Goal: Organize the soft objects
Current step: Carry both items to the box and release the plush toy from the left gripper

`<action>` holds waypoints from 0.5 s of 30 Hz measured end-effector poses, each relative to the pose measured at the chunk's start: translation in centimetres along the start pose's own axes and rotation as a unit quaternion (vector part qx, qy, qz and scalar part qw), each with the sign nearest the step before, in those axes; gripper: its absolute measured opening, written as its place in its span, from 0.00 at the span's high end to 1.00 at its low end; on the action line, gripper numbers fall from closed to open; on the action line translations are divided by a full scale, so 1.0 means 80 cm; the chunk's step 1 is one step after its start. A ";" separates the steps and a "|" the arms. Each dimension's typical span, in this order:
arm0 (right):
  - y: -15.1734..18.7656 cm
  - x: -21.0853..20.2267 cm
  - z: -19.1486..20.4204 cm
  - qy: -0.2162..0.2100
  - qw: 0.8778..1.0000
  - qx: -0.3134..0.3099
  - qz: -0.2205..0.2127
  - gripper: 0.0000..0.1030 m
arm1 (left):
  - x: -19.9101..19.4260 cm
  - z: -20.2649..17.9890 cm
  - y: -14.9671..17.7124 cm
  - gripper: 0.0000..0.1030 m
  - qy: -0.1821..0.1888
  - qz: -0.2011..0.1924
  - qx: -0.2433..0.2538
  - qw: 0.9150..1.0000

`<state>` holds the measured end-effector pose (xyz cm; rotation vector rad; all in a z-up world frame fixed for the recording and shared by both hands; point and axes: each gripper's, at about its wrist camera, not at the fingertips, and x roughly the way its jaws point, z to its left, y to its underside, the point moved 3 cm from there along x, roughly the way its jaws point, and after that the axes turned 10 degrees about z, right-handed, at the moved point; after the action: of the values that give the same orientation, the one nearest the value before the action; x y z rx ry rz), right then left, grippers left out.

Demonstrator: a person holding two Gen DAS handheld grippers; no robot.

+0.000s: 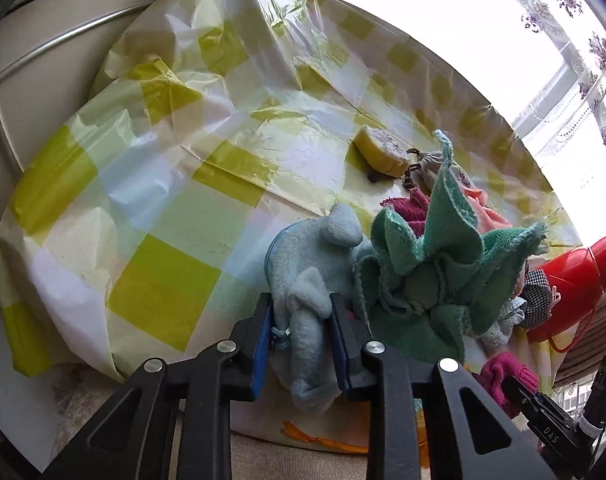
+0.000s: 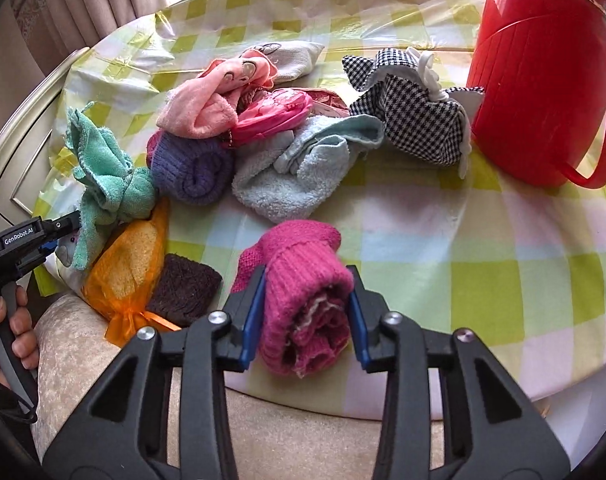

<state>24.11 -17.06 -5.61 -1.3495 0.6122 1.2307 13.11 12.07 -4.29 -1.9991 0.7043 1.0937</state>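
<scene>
Red bucket (image 2: 543,80) sits far right with nothing visibly sorted — left gripper (image 1: 301,332) clamps the blue plush (image 1: 315,272), right gripper (image 2: 307,312) pinches the pink knit roll (image 2: 303,308), pile (image 2: 239,128) untouched.

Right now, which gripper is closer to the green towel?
Left. The left gripper, clamped on a blue plush toy, sits right beside the green towel. The right gripper holds a pink knit roll farther off.

A table (image 2: 483,236) under a crinkled green, yellow and white checked plastic cover carries a red bucket (image 2: 539,80), a houndstooth cloth (image 2: 415,120), a pale blue towel (image 2: 287,184), a purple knit roll (image 2: 191,168), an orange pouch (image 2: 131,264) and a yellow sponge (image 1: 379,152).
</scene>
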 end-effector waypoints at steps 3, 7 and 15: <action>0.001 -0.013 -0.008 0.000 1.000 0.014 -0.019 0.62 | -0.010 0.006 0.001 0.76 -0.006 -0.015 -0.011 1.000; 0.002 -0.032 -0.011 0.001 0.999 0.026 -0.043 0.62 | -0.032 0.011 0.004 0.78 -0.032 -0.055 -0.026 0.998; 0.022 -0.066 -0.026 -0.006 0.997 0.041 -0.064 0.63 | -0.081 0.013 0.012 0.79 -0.057 -0.134 -0.033 0.989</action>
<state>21.48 -20.94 -1.92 -1.2924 0.5532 1.0992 8.74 13.09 0.60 -1.9989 0.3330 1.0697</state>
